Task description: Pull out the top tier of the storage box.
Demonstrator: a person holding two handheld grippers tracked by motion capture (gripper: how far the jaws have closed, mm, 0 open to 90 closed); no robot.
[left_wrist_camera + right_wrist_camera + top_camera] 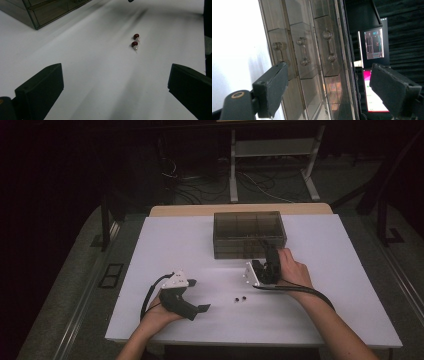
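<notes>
Nearest, the left claw (200, 295) rests on the white desk (165, 240), jaws spread wide, empty. Just beyond lie two small dark-red earrings (135, 41), side by side. Farther off, the right claw (267, 251) stands spread at the smoky clear plastic drawer box (248, 227), gripping nothing

open white surface (165, 245) left of the smoked drawer box (249, 234), and along the near edge. the box blocks the far centre; the right claw (270, 251) sits at its front wall. two small red earrings (240, 298) lie between the hands, on the lane ahead of the left claw (197, 295), whose jaws stand wide.
</notes>
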